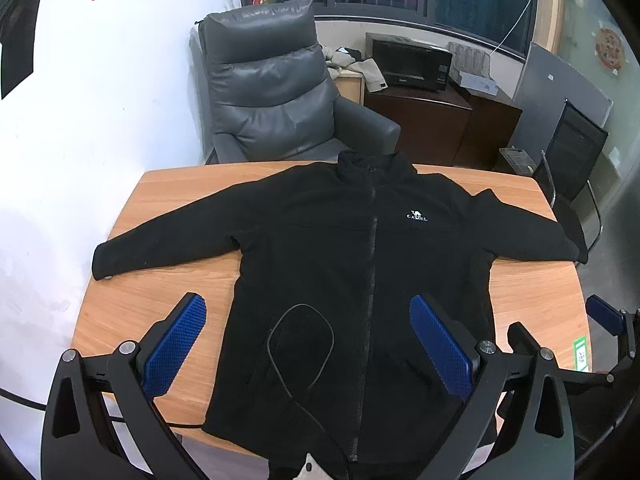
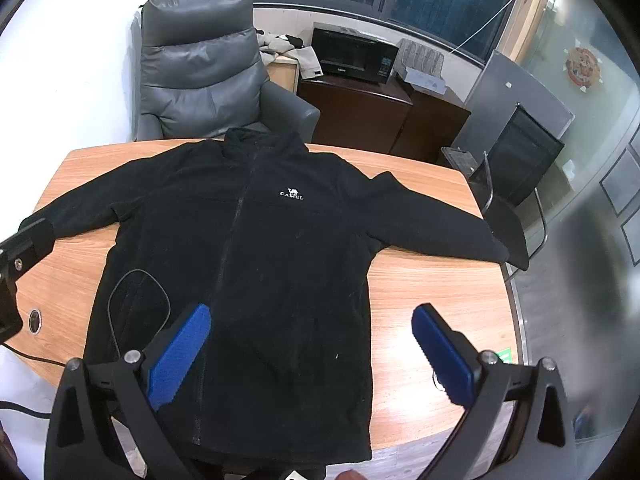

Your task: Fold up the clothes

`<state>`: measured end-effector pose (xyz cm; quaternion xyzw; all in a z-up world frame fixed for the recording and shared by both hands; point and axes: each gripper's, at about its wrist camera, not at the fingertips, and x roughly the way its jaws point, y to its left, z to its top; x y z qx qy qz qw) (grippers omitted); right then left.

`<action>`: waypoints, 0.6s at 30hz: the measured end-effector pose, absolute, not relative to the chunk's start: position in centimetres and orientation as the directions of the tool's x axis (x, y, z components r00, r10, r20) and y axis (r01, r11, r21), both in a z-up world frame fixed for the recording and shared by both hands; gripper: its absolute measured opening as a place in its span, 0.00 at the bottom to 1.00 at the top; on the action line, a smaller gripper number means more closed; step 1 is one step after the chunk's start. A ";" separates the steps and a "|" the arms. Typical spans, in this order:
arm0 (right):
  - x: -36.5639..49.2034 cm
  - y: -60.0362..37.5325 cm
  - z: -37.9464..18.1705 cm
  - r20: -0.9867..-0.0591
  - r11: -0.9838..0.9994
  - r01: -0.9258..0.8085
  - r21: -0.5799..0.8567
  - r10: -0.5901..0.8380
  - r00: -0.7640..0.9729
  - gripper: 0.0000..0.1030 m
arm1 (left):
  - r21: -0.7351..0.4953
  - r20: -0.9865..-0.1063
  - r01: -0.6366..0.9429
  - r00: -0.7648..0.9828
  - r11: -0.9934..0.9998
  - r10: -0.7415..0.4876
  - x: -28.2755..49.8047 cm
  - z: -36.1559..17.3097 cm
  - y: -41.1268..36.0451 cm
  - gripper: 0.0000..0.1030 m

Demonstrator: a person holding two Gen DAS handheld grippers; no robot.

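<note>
Looking down from both wrists, I see the wooden counter [image 1: 168,292] filling the middle of each view, with the black fleece jacket [image 1: 320,248] spread flat on it, front up, zipped, collar at the far edge toward the grey leather armchair [image 1: 264,92]. Its sleeves run out to either side; the one on my right reaches the counter's edge and hangs slightly over it, as the right wrist view shows. Behind the counter stand a dark cabinet [image 2: 356,108] carrying a black microwave [image 2: 352,58], and a black office chair [image 1: 576,152] off to the right. A thin black cable [image 1: 300,344] loops over the jacket's lower left panel and trails off the near edge. A small white camel logo [image 2: 291,194] sits on the chest. My left gripper [image 1: 308,340] hovers above the hem on the left half of the jacket, jaws spread wide and holding nothing. My right gripper [image 2: 312,344] hangs over the hem's right half, its jaws likewise spread apart and empty, one blue pad over fabric, the other over bare wood.
</note>
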<state>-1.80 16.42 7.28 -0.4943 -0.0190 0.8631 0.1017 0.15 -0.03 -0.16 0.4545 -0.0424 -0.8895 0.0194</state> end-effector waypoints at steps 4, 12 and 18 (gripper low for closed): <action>-1.9 16.4 7.4 -0.850 -0.979 -0.156 -0.131 0.192 -0.490 1.00 | 0.071 -0.803 -0.001 -0.593 -0.997 -0.057 0.5 -0.6 -0.1 1.00; -2.4 16.0 6.3 -0.851 -0.979 -0.149 -0.139 0.196 -0.487 1.00 | 0.058 -0.812 -0.010 -0.582 -0.998 -0.042 1.0 -3.9 -0.9 1.00; -2.5 15.8 6.4 -0.856 -0.980 -0.145 -0.140 0.193 -0.480 1.00 | 0.060 -0.815 -0.027 -0.579 -0.998 -0.034 1.4 -5.2 -1.1 1.00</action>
